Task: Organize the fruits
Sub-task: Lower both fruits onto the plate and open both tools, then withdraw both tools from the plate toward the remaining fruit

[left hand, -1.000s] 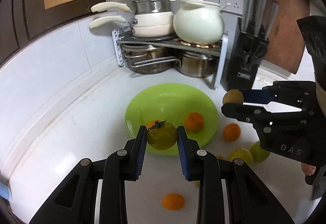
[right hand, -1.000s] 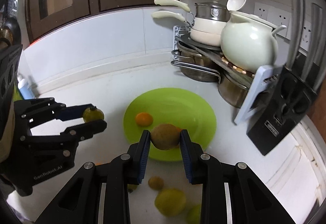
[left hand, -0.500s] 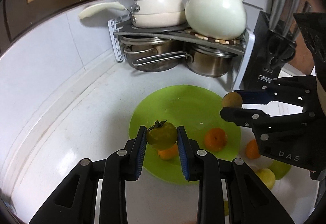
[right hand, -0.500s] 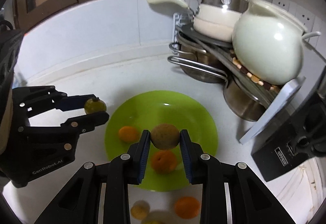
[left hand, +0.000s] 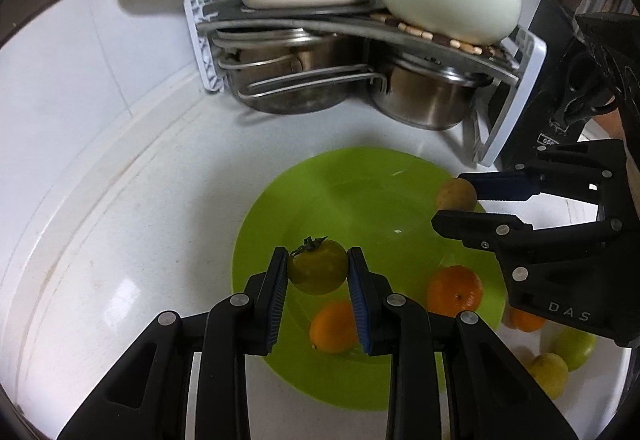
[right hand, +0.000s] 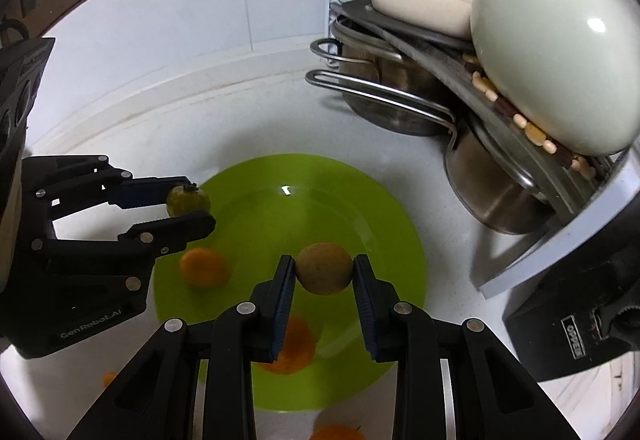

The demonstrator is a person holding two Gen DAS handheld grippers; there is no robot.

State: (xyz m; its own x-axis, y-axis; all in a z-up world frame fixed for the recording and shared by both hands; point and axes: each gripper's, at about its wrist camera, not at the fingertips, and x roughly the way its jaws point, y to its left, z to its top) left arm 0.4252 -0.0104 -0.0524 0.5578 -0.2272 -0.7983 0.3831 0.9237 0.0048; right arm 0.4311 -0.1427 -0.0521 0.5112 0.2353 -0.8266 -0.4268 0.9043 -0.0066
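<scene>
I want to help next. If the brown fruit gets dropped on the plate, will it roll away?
Probably a little: the brown fruit looks round. The plate seems to dip, likely keeping it in. It might bump an orange.

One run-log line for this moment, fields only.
left gripper: shut on green tomato | right gripper: shut on brown round fruit | both over green plate | oranges on plate: two

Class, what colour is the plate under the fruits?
Bright lime green plate; the right wrist view shows it best.

Orange [right hand: 334, 433] cut by bottom edge
</scene>
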